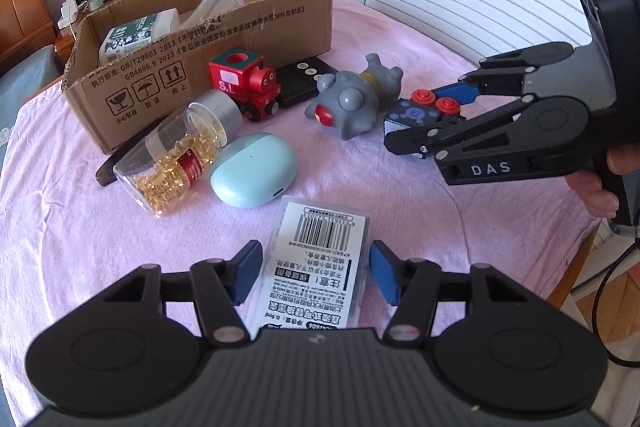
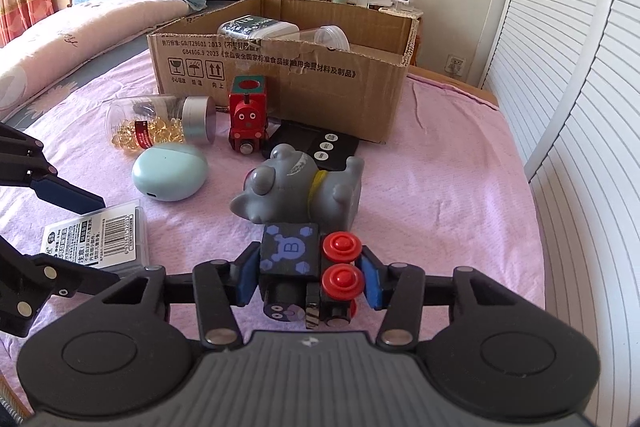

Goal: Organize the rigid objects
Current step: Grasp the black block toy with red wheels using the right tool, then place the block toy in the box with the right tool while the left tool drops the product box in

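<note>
On a bed spread with a pink cover (image 2: 440, 155), the cardboard box (image 2: 280, 75) stands open at the far side, already holding a white bottle and a clear tub, while loose items wait in front of it. Largest of these, the grey rubber animal toy (image 2: 296, 187) lies on its side and looks soft and light. The capsule bottle (image 1: 176, 155), on its side too, is clear, smooth and likely to roll; I would take it across the body, not the cap. The red toy train (image 2: 248, 115) stands upright, stiff and blocky. The mint earbud case (image 1: 254, 175) is rounded and slippery. My left hand-held gripper (image 1: 312, 267) straddles the flat barcoded plastic box (image 1: 320, 259), pads close at its long edges; whether they press I cannot quite tell from this angle. My right hand-held gripper (image 2: 308, 277) is clamped on the small dark toy engine (image 2: 308, 267) beside the grey toy, one pad on its block body, the other against its red wheels: rigid, light, a firm hold.
</note>
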{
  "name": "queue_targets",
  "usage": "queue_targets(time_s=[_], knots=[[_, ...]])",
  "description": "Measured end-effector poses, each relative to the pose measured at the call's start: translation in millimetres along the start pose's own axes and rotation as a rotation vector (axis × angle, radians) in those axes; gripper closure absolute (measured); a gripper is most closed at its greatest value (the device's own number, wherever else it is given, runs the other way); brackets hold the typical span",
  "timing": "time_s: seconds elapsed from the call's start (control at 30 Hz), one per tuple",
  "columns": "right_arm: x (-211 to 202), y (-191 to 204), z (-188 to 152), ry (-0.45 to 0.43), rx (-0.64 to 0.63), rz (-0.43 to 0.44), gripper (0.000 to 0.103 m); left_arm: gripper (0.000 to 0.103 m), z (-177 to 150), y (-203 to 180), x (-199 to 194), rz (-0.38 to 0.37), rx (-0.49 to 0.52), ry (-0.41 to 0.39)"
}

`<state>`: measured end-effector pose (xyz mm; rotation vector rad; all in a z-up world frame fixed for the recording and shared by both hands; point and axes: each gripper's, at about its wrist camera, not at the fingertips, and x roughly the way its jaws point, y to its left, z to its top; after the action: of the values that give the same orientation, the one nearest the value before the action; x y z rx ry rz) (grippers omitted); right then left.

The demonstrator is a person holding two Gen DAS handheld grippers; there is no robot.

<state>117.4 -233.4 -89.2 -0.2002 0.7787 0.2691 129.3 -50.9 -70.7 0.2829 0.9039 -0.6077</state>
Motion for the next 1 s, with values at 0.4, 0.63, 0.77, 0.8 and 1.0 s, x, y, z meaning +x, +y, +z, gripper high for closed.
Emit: queue_targets(time_s=[0.4, 0.63, 0.77, 0.8, 1.0], knots=[[-20, -7, 13, -0.018, -0.02, 0.002, 0.048, 0.045, 15, 5, -16, -0.047, 0.005, 0.02], [-31, -14, 50, -0.111, -0.038, -0.01, 0.048, 0.045, 28, 18, -26, -0.041, -0.028, 0.021], [-28, -22, 85, -0.176, -0.037, -0.021, 0.048, 0.045, 41, 30, -33, -0.019, -0.041, 0.008], [-26, -23, 95, -0.189, -0.034, -0.022, 0.048, 0.045, 45, 34, -35, -0.011, -0.044, 0.004], [1, -27, 148, -0.227, -0.019, -0.026, 0.048, 0.045, 70, 57, -39, 0.022, -0.072, -0.03]])
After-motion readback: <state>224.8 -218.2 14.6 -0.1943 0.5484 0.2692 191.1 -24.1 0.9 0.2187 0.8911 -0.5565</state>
